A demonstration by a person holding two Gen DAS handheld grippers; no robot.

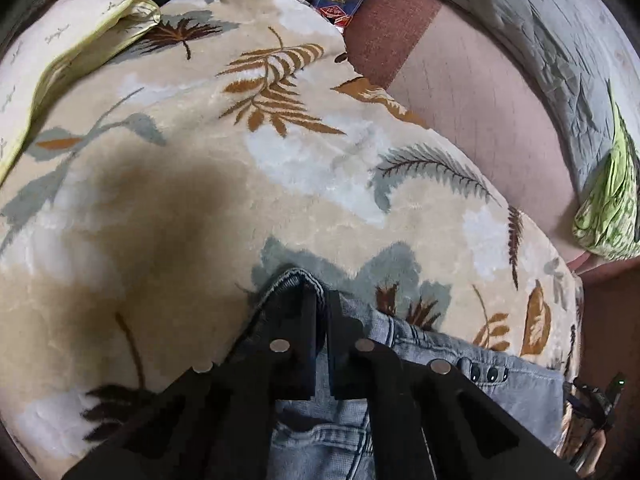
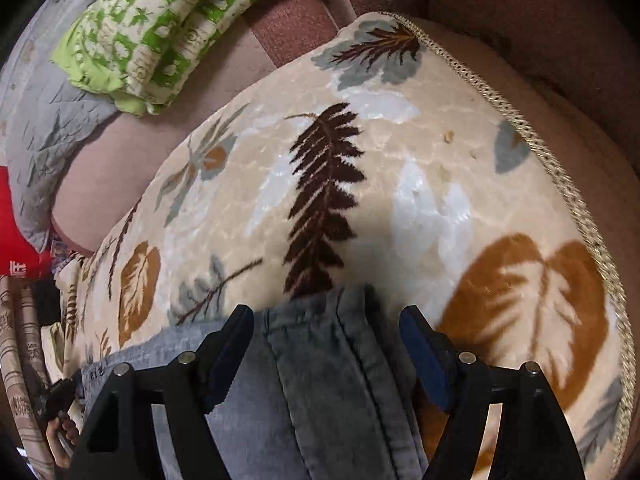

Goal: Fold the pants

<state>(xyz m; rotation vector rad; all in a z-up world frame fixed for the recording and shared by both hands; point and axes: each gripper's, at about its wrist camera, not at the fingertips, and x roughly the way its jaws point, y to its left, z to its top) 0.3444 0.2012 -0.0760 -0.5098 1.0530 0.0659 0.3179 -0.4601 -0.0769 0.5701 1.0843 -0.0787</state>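
Note:
Grey-blue denim pants (image 1: pixel 436 364) lie on a beige leaf-print blanket (image 1: pixel 192 168). In the left wrist view my left gripper (image 1: pixel 324 304) is shut on a hemmed edge of the pants, the cloth pinched between its black fingers. In the right wrist view my right gripper (image 2: pixel 326 320) is open, its fingers spread either side of a seamed fold of the pants (image 2: pixel 320 360), which runs between them over the blanket (image 2: pixel 400 160). The rest of the pants is hidden below both cameras.
A green-and-white patterned cloth (image 2: pixel 152 28) and a grey quilt (image 2: pixel 44 120) lie beyond the blanket on a pinkish sofa (image 1: pixel 480 112). A small printed box (image 1: pixel 340 0) sits at the far edge. The blanket's braided edge (image 2: pixel 560 184) curves along the right.

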